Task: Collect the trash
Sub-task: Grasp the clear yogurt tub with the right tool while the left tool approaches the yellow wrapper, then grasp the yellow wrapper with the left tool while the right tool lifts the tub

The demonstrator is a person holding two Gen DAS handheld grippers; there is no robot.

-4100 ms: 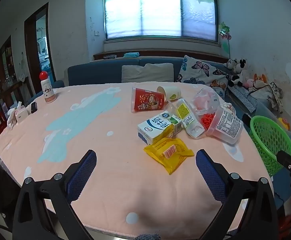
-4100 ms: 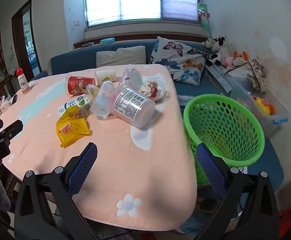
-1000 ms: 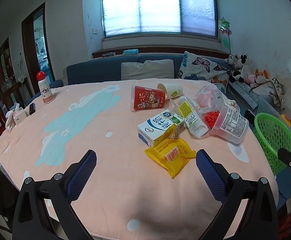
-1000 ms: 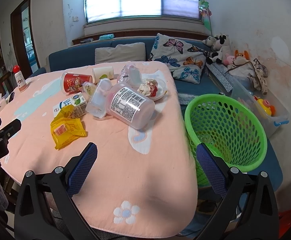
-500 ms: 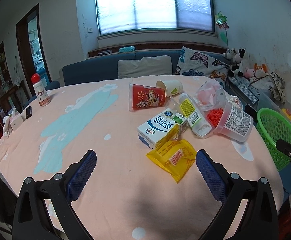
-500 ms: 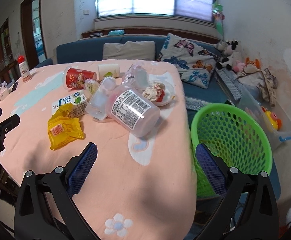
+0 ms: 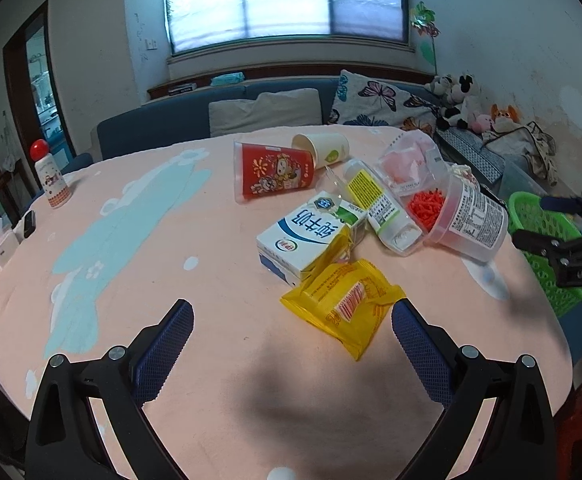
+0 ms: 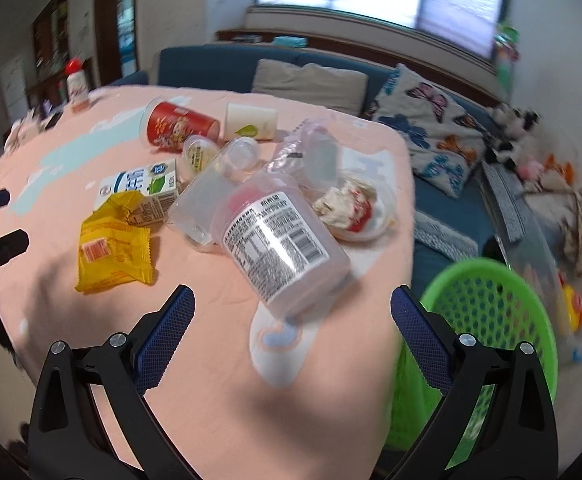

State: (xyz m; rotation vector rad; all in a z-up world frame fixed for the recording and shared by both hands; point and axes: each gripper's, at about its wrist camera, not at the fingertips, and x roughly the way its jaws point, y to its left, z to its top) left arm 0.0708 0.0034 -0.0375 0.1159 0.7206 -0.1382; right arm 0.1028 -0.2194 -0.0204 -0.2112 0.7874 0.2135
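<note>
Left wrist view: your left tongs (image 7: 291,336) stood spread and empty above the worktop (image 7: 139,248). The milk carton (image 7: 311,236) bore blue Chinese characters; the yellow wrapper (image 7: 345,306) lay just before it.

Right wrist view: your right tongs (image 8: 291,316) were likewise released, having closed in on the barcode-labelled jar (image 8: 279,244). The green basket (image 8: 487,312) stood beside the worktop.

2 cups (image 7: 275,174); 1 basket (image 8: 487,312); 1 milk carton (image 7: 305,238)
</note>
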